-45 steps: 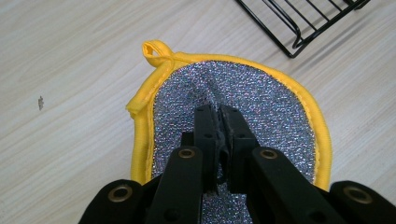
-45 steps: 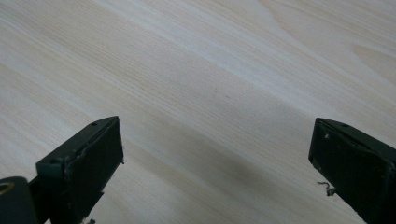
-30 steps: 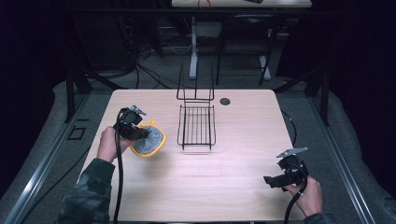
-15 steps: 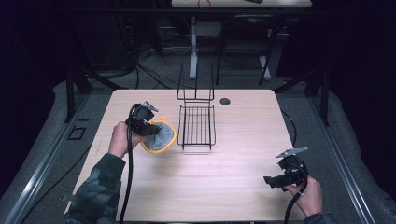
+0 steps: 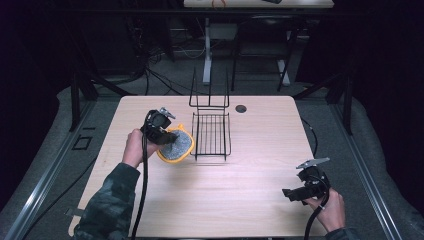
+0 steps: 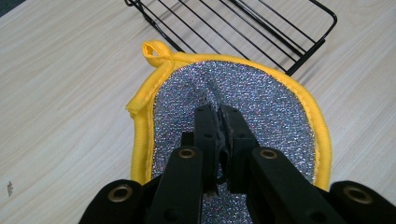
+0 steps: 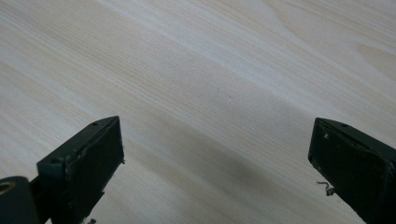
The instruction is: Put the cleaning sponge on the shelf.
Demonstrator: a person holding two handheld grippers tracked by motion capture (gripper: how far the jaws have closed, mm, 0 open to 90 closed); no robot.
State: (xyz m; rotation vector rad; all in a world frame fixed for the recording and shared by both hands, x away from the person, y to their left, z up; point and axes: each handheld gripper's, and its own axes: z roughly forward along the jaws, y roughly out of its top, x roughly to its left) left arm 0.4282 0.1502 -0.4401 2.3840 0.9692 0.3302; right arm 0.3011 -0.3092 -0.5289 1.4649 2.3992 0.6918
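While the pale wooden table (image 5: 250,200) spreads wide under the high view, most of its surface lies bare: a broad open stretch across the near half and another down the right side, both running to the edges. At the far middle sits the black wire rack (image 5: 211,131), its flat grid lying on the wood and its tall back frame rising at the far end, close to the table's back edge. Just right of that frame there's a small dark round spot (image 5: 241,108) in the tabletop.

Over on the left, the silver scouring pad with yellow trim (image 5: 177,145) is right beside the rack's left rim, its right edge almost at the wire; whether they touch I cannot tell. In the left gripper view the pad (image 6: 261,98) is glittery grey, bordered in yellow, with a little yellow loop (image 6: 154,50) at its far corner pointing toward the rack (image 6: 261,28).

The left gripper (image 5: 161,131) is clamped on that pad: in its own view (image 6: 220,116) the two black jaws are pinched together with a fold of the silver cloth caught between them.

Down at the near right corner, the right gripper (image 5: 295,194) sits low in the person's hand, near the front edge, well apart from everything else. In its own view (image 7: 217,154) the jaws stand wide, bare wood between them, gripping nothing.
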